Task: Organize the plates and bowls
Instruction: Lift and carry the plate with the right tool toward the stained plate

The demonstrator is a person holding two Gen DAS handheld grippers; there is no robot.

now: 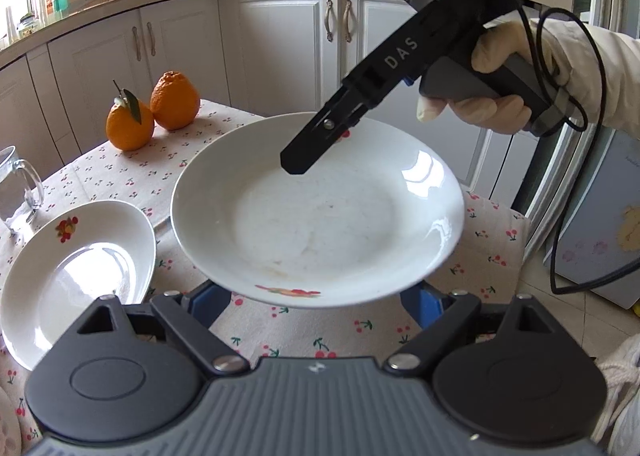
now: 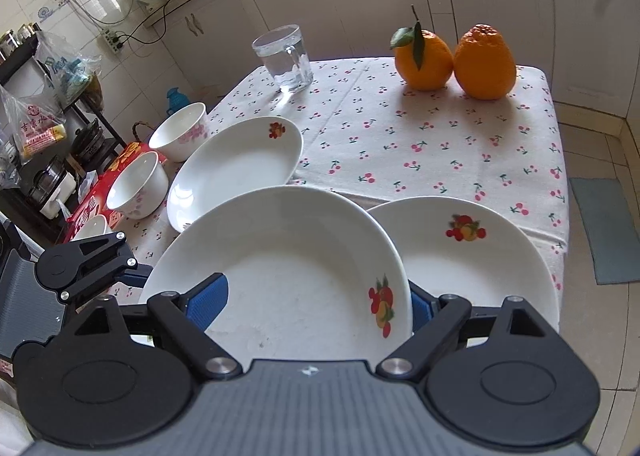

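Hovering over cherry-print cloth [image 1: 360, 336], glossy round white plate [image 1: 320, 216]; grip of left tool [image 1: 314, 298], right tool [image 2: 316, 302] unclear.

Left gripper [image 1: 316, 304]: body held level, jaws spread wide. Both blue pads [image 1: 210, 302] point forward, and their tips pass out of sight beneath the near rim of the plate [image 1: 320, 216].

Right gripper [image 2: 314, 304]: jaws also spread wide and rolled to one side. One blue pad [image 2: 208, 302] lies over the inside of the plate; the other sits behind the rim. Whether the pads press on the plate cannot be determined.

Right hand [image 1: 492, 92]: gloved, wrapped around the grey handle, index finger curled beneath it. The tool slopes downward from the hand toward the fingertips. The forearm carries a pale sleeve [image 1: 600, 72].
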